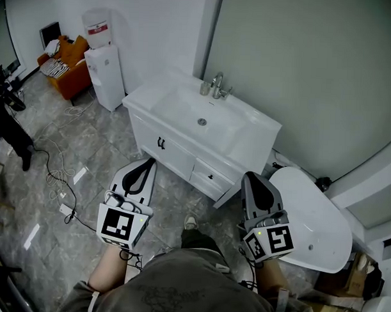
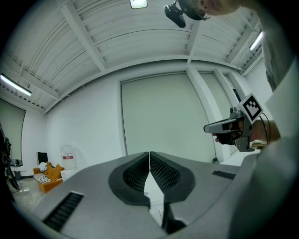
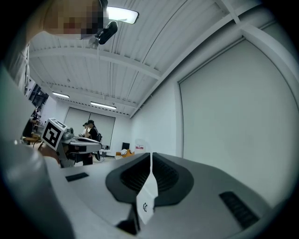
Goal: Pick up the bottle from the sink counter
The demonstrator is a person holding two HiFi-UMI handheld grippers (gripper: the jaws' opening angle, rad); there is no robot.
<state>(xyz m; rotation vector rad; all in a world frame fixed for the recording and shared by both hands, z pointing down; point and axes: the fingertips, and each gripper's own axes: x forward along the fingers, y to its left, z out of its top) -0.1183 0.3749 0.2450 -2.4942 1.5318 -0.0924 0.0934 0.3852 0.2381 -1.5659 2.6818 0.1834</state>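
Closest under the head camera is the grey shirt [image 1: 178, 289] of the person carrying my rig. Just beyond it, the left gripper [image 1: 148, 161] and the right gripper [image 1: 250, 177] are held level and side by side, pointing at the vanity. Each one's own view shows its ribbed pads pressed together with nothing between them. I read that as a carrying posture for the approach, with neither hand committed yet.

I take the bottle [image 1: 204, 88] to be the small pale upright thing at the back of the sink counter [image 1: 250, 140], just left of the tap [image 1: 218, 86]. It is too small here for me to be sure of its shape. It stands well apart from both tools, beyond the basin [image 1: 197, 114]. Whichever hand goes will have to part its jaws and reach over the bowl. The tap right beside the bottle leaves little room on that side.

The counter is glossy white, over a white cabinet [image 1: 170, 151] with dark pulls. Around it is a grey stone-look floor [image 1: 87, 139] with loose cables [image 1: 54, 173] trailing across it. A water dispenser [image 1: 101, 69] and an orange chair [image 1: 70, 74] stand by the far wall. A white oval fixture [image 1: 318, 220] sits just right of the right tool.
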